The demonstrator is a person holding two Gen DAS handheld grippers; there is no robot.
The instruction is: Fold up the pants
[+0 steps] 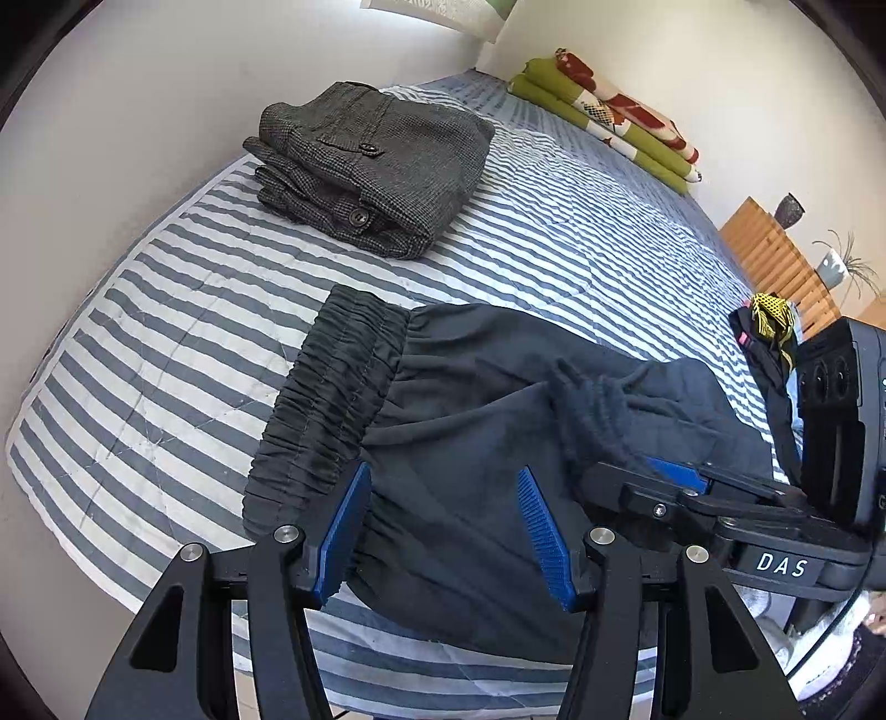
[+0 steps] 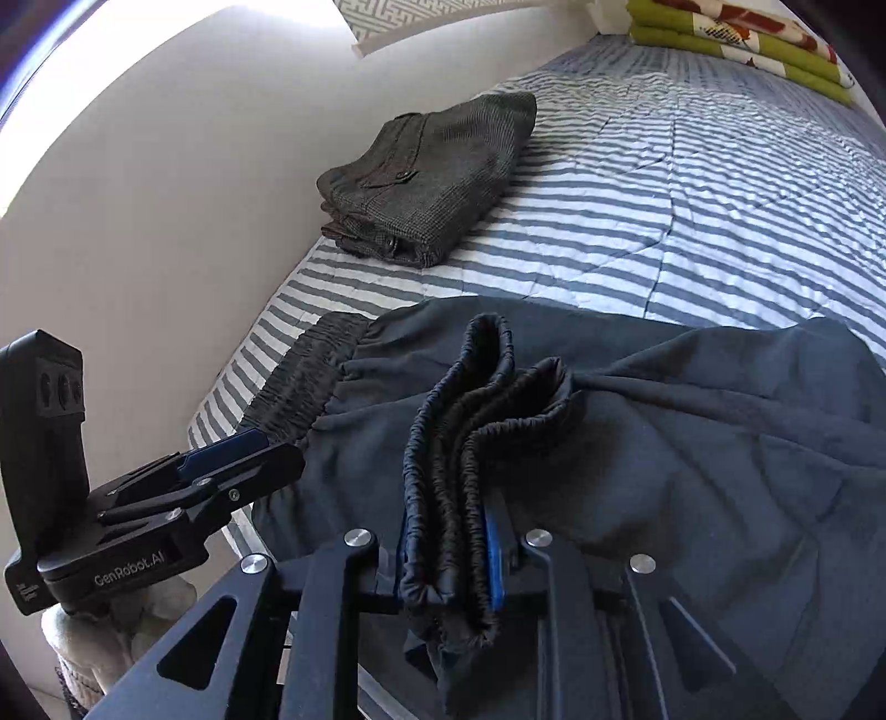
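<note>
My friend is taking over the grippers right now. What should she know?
Left hand-held gripper: open, fingers either side of the dark pants near the waistband.
Right hand-held gripper: the bunched leg cuffs sit between its fingers; whether it grips them is unclear.
The dark pants lie on the striped bed, legs brought over towards the waistband.
Done: grey pants folded, further up the bed.
Left: let go of the cuffs, smooth, finish folding.

Dark pants [image 2: 664, 443] cut off at right wrist view's lower right edge, cuffs [image 2: 459, 498] hiding right gripper's fingers [image 2: 494, 559] (blue pads barely showing), folded blanket [image 2: 736, 39] cropped at top, bed [image 1: 138, 387] near edge hidden.
</note>
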